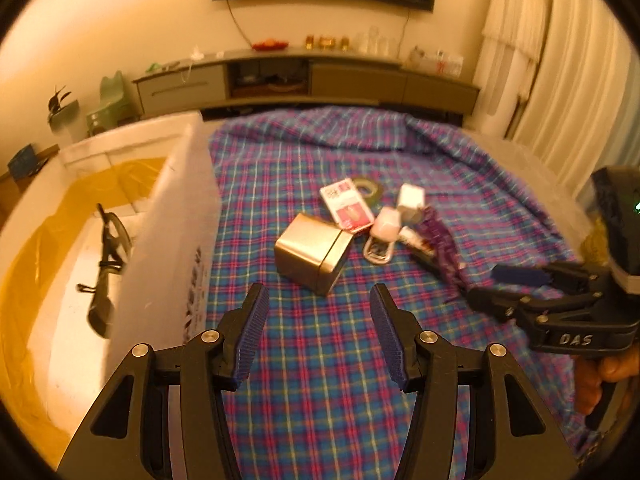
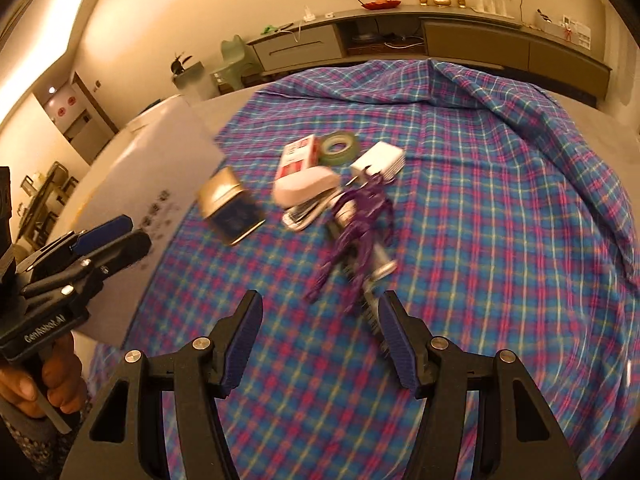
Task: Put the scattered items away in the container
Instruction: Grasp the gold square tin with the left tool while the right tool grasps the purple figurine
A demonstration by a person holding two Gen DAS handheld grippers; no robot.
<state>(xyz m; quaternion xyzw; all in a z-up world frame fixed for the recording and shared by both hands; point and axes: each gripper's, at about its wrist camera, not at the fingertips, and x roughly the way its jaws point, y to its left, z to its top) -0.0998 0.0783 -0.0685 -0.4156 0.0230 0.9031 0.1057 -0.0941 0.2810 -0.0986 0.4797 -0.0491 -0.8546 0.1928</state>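
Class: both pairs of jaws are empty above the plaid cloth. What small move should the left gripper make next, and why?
Probably ease the left gripper forward and down to straddle the square gold metal tin. Its jaws stand open and empty, the tin lies straight ahead as the nearest item of the pile, and the white foam container sits just to its left.

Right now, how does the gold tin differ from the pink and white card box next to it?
The gold tin is a plain, shiny metal cube; the card box is thin, flat and printed. The tin lies nearer the white container, the box behind it, against the tape roll. Both rest on the plaid cloth.
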